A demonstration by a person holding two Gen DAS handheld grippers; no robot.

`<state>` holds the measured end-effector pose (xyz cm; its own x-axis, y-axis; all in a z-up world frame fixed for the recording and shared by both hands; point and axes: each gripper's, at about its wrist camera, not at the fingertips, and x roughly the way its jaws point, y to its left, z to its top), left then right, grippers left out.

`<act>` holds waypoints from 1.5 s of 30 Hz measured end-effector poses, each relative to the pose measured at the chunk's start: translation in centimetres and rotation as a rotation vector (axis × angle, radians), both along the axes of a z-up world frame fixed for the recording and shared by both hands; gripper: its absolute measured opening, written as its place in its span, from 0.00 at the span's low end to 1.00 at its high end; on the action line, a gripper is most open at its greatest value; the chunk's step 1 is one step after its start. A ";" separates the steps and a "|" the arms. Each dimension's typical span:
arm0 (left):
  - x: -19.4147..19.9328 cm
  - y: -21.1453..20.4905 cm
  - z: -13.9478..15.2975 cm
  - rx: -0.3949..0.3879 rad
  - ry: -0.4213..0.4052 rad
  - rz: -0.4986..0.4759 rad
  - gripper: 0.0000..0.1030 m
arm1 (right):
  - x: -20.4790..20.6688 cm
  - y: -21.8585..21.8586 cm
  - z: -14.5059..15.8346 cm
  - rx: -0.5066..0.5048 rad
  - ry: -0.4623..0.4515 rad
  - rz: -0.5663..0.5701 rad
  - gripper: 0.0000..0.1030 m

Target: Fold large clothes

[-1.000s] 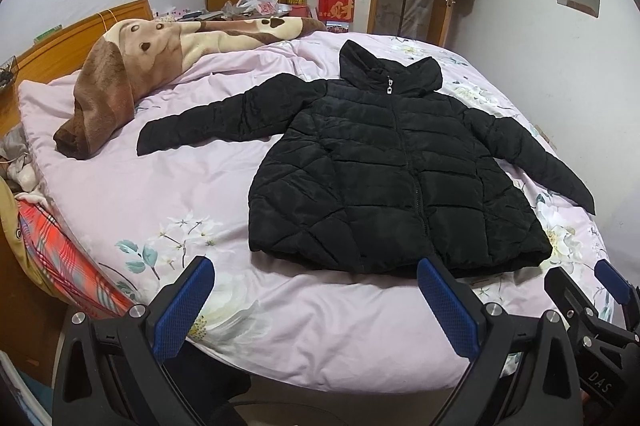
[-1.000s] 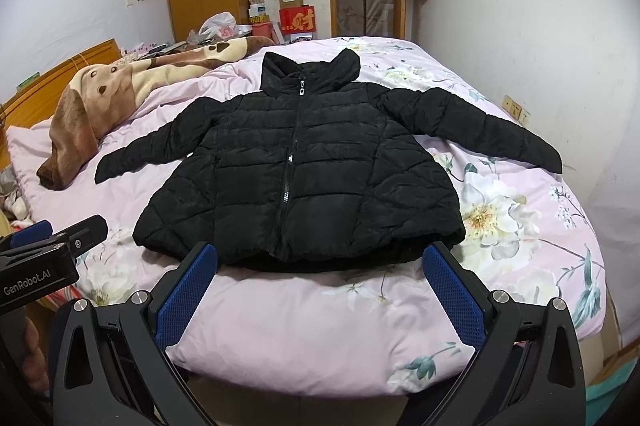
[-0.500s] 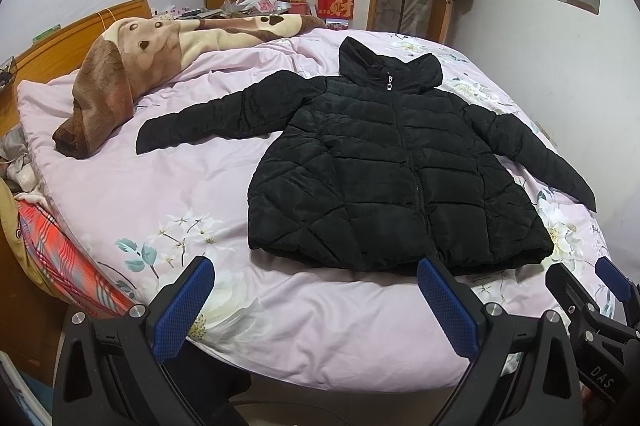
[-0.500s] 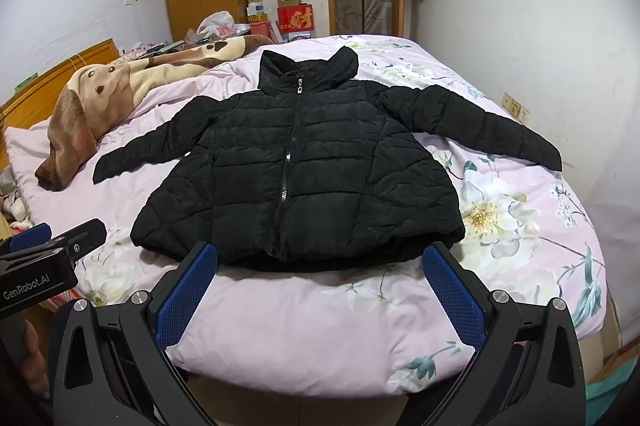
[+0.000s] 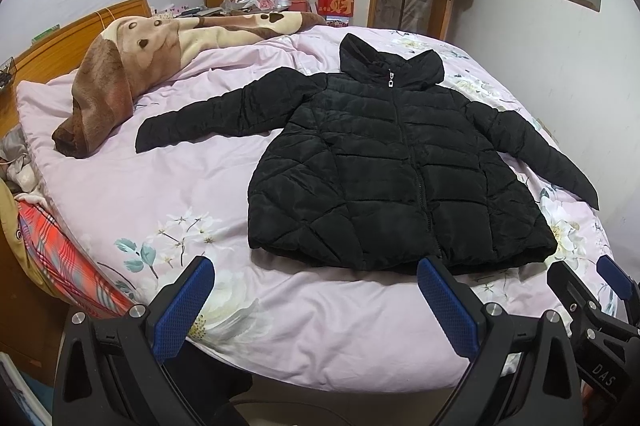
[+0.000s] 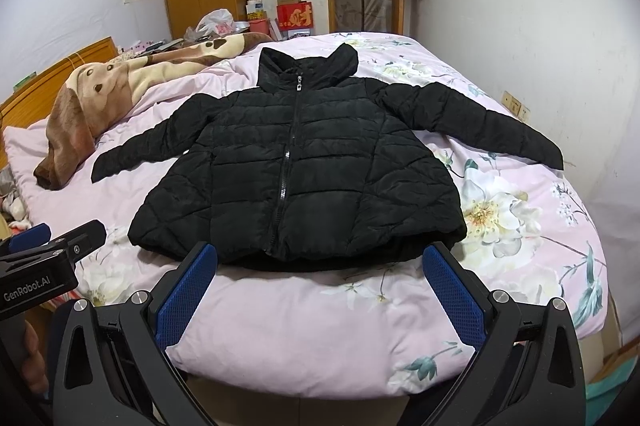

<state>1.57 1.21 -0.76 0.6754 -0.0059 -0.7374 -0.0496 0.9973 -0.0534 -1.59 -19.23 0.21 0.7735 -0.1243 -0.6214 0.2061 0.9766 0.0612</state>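
Two tools hover at the foot of the bed (image 6: 304,358), side by side and both short of the jacket (image 6: 296,170), which lies flat on the pink floral quilt with its front up and the zipper closed to the collar. The left tool (image 5: 316,306) has its jaws spread wide with nothing between them, and the right tool (image 6: 320,286) is just as wide and just as empty. That spread suits what probably comes next: padded fabric is thick, so a broad opening lets a finger slide under a hem or a cuff.

The jacket is laid out as a garment is before folding. Its hem faces the person, the hood (image 6: 308,68) points toward the far end of the bed, and both sleeves are stretched outward so each can be turned in over the body. The left sleeve (image 5: 212,116) reaches toward a brown dog-print blanket (image 5: 120,70) bunched near the headboard, close to it but apart from it. The right sleeve (image 6: 480,120) runs toward the wall side of the bed.

No fold looks made yet, so the task seems to be at its very start. A likely first grip is a sleeve end or a hem corner.
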 end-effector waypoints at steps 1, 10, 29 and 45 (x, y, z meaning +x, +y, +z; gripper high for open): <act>0.0 0.0 0.0 -0.001 0.001 0.000 0.99 | 0.0 0.0 0.0 0.000 0.001 0.001 0.99; 1.5 0.9 -1.1 -0.013 0.029 0.014 0.99 | 1.5 -0.3 -0.9 -0.002 0.019 -0.003 0.99; 17.6 16.3 -7.2 -0.139 0.118 0.170 0.99 | 14.5 0.3 -2.3 0.003 0.006 0.085 0.99; 32.6 32.4 -15.7 -0.451 0.185 0.465 0.98 | 26.3 5.4 -6.4 -0.059 0.105 0.221 0.99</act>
